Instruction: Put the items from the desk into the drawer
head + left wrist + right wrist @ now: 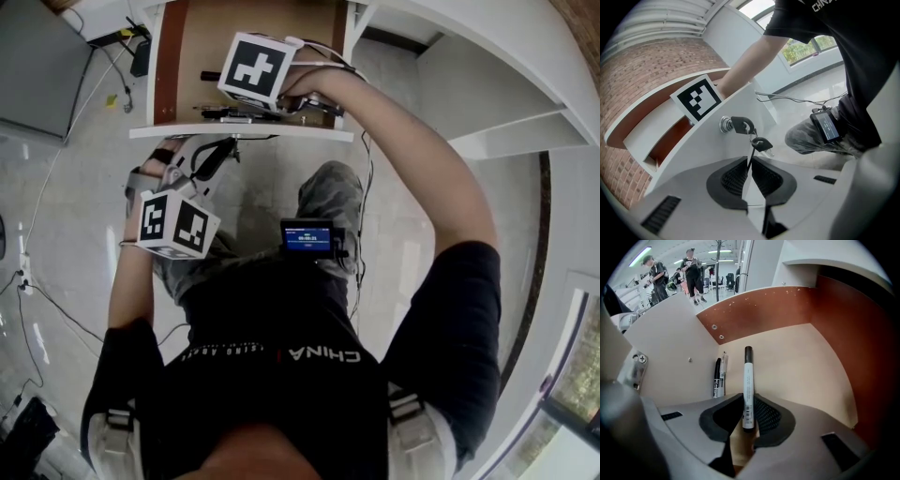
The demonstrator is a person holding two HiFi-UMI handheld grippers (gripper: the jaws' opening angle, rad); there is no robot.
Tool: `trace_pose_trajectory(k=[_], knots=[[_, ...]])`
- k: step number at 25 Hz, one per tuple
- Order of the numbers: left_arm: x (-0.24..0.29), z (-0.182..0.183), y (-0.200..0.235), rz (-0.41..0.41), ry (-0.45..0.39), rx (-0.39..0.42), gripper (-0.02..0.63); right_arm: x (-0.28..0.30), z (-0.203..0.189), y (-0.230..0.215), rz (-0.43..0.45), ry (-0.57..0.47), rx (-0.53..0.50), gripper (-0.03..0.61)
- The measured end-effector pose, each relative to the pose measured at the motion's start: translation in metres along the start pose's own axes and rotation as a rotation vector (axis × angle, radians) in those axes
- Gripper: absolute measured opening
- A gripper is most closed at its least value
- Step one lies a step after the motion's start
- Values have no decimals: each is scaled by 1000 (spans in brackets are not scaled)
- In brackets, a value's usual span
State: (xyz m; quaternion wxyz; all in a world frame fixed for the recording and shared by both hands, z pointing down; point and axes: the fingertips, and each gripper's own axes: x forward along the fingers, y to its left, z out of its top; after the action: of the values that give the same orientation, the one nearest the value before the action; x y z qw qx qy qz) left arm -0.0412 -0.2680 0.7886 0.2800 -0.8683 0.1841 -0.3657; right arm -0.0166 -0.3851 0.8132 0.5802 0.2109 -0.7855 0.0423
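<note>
White marker (748,380) between right gripper (749,409) jaws, above drawer (797,366) floor

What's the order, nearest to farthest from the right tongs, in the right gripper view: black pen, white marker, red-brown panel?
1. White black-capped marker, clamped in the right tongs.
2. Black pen, lying at left.
3. Red-brown back panel, straight ahead.

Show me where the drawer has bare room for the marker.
Free: the drawer floor between the marker and the brown right wall. Crowded: the left wall, where two pens lie.
</note>
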Motion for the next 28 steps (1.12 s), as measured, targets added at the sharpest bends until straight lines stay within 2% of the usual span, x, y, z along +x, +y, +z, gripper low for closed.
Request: trace_pose_trajectory(k=[5,11,19,23,25,28], knots=[[0,0,0,3,-3,-6,37,-1,1,3,14,-6,-6,75],[-1,0,-1,-3,1,-4,37,-7,6,10,85,-37,12,84],[-2,1,0,-3,-3,-8,37,-19,15,2,95,-96,51,86],[-2,0,-1,-7,0,-4,37,-23,17,-6,61,-112,68,76],[-2,1,-1,-7,-1,-6,37,-23,16,-9,27,-105,59,27],[-4,2,0,-6,-2,-8,37,-23,15,-9,15,-95,50,18]])
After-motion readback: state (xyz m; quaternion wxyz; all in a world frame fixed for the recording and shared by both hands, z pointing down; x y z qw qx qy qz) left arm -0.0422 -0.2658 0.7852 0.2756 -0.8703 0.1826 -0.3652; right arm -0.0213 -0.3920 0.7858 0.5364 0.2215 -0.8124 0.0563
